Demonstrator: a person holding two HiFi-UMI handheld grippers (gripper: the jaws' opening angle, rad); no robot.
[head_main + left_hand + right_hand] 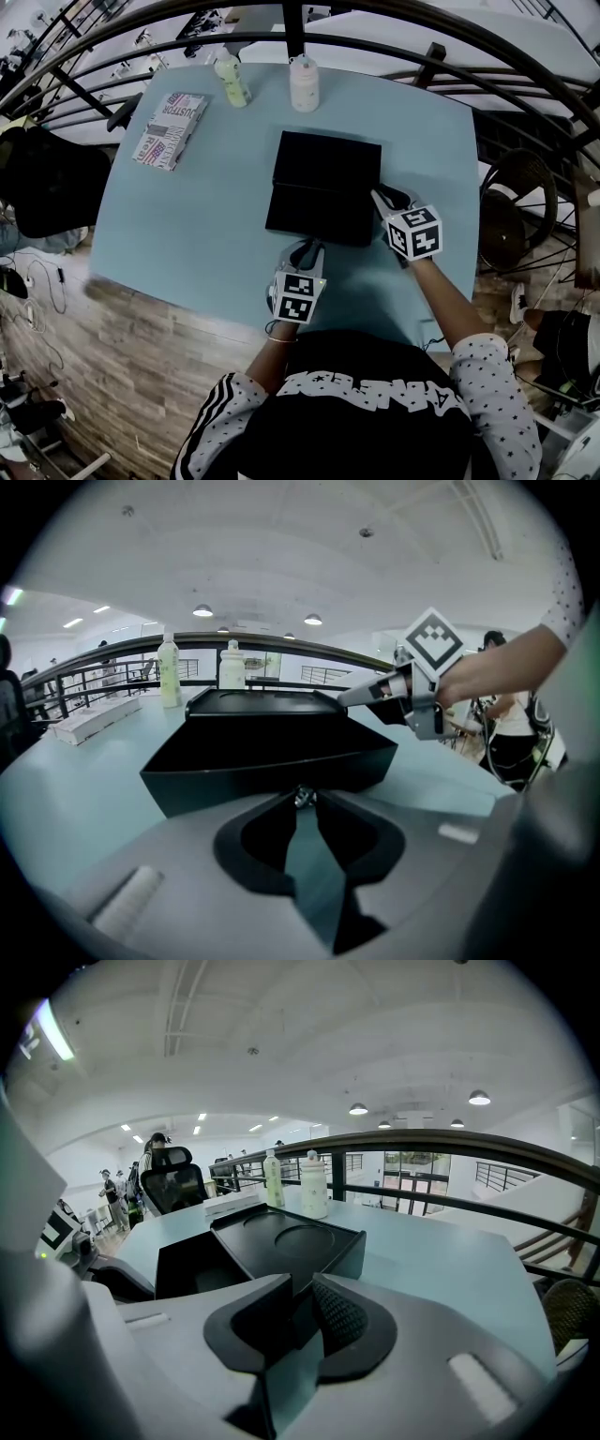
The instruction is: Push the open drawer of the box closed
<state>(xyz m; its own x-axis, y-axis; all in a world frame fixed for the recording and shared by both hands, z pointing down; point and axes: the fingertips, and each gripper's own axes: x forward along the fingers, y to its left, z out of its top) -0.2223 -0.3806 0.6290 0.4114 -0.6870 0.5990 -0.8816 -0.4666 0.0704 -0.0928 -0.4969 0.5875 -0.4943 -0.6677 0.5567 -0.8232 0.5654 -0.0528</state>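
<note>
holding its jaws pinched together, the left gripper [312, 248] sits at the front of the drawer [317, 214], which stands pulled out from the box [328, 159] toward the person. closing looks not yet done. the right gripper [379, 198], likewise clenched, meets the box's right side.

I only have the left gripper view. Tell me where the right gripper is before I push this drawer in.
Observer: In the head view, the right gripper sits at the near right corner of the box, beside the open drawer.
Operator: Now place my left gripper along the drawer front.
Observer: The head view puts the left gripper near the middle of the drawer front, pointing straight at it.
</note>
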